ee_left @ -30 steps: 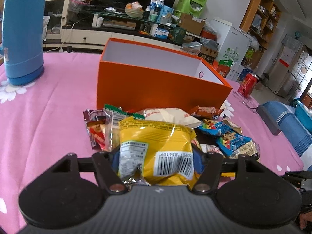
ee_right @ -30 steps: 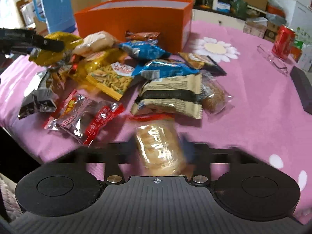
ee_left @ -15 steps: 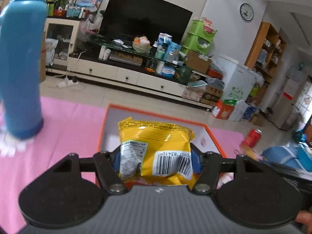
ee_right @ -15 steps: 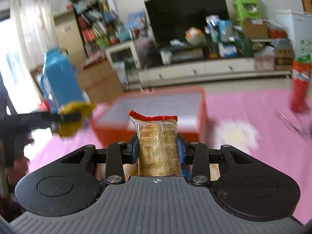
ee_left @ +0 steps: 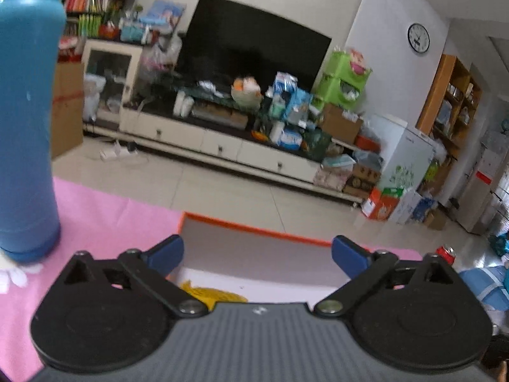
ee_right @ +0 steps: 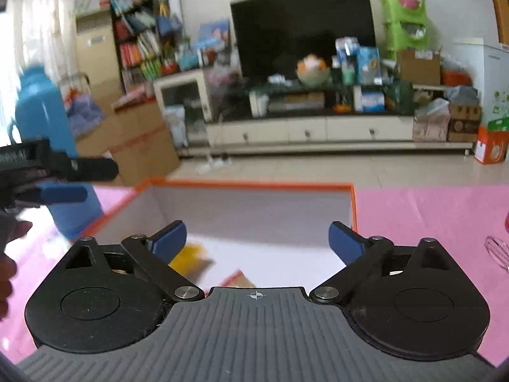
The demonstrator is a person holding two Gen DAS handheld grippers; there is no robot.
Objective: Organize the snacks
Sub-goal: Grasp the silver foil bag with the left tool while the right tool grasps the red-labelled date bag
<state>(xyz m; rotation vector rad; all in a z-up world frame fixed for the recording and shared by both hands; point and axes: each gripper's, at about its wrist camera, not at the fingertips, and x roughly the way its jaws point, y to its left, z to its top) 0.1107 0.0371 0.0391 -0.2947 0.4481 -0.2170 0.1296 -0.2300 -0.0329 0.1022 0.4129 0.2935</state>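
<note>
Both packets (ee_right: 187,259) dropped into box (ee_right: 254,185); jaws opening.

box (ee_right: 254,185) orange rim, white inside | snack packet (ee_right: 187,256) yellow | tablecloth (ee_right: 429,210) pink | flask (ee_left: 25,127) blue

- Yellow crinkled snack packet (ee_left: 211,296): mostly hidden behind the left gripper's grey body; in the right wrist view a blurred smear (ee_right: 190,256).
- Red-edged clear biscuit wrapper (ee_right: 238,280): only a corner shows; print unreadable.
- Tall blue plastic thermos flask (ee_left: 27,121): top and left side cut by the frame edge.
- Red drinks can (ee_left: 446,253): too small to read.
- Wire whisk-like object (ee_right: 497,250): cut off at the edge, identity uncertain.
</note>
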